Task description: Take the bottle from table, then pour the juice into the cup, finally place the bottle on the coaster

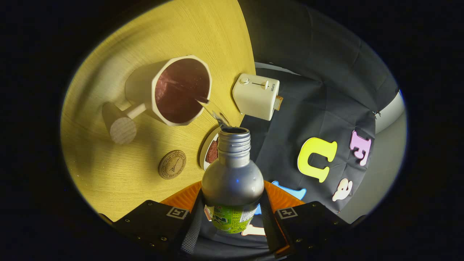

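Note:
My gripper [232,203] is shut on a silver bottle [232,174] with a green label, both fingers pressing its sides. The bottle is tipped, its open neck pointing away from me toward the cup. A thin stream of juice [212,108] runs from the mouth into a cream faceted cup [170,90] with a dark red inside and a round wooden handle. The cup stands on the wooden table [119,163] just beyond the bottle's mouth. A round cork coaster [172,164] lies on the table beside the bottle's neck, nearer me than the cup.
A small white toaster [256,96] with toast in it stands at the table's edge beside the cup. A white dish [209,148] with something brown in it lies partly behind the bottle's neck. Past the table's edge hangs the black booth cloth.

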